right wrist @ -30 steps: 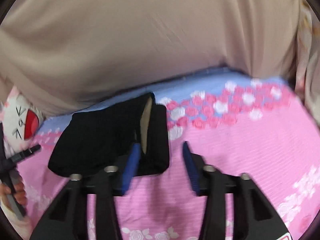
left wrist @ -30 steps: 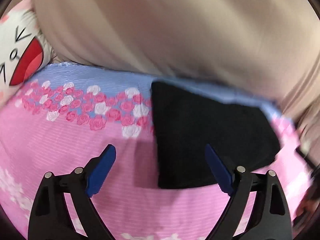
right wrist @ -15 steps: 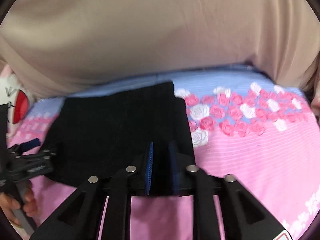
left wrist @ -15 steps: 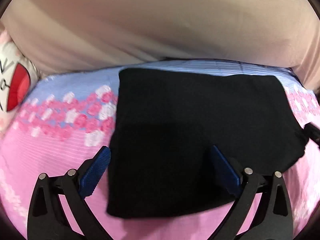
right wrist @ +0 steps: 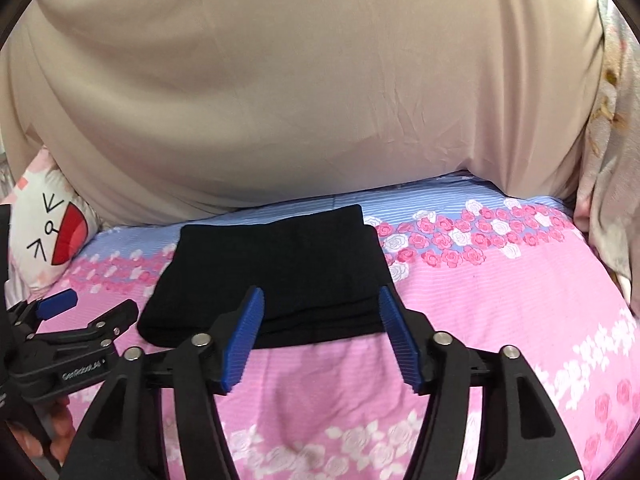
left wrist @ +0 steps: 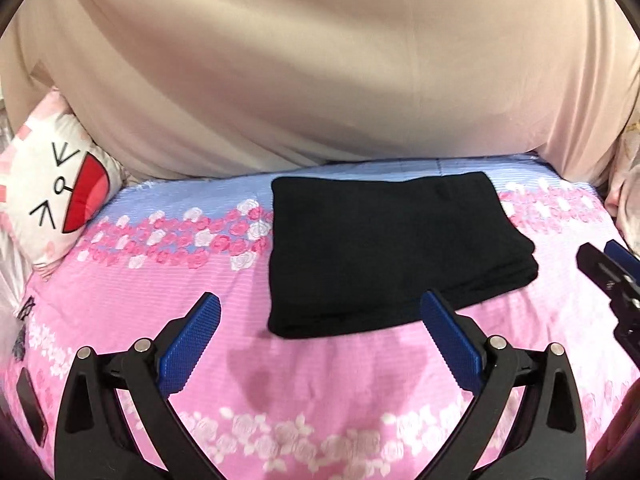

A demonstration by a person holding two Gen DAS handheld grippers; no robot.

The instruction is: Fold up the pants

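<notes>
Both grippers sit further back from the pants than a second ago. The right gripper, pinched on the near edge half a second ago, has just been opening; its jaws now stand apart, the pads off the cloth. The left gripper is spread wide and empty, above bare bedspread. The pants lie as a compact black rectangle, layers stacked at the near right corner, flat on the bed's far middle. Judged from that, folding looks finished (or close to it). Around: a cartoon-face pillow far left, a beige quilt heaped behind, a dark flat object at the near left. Nothing blocks the pants.
</notes>
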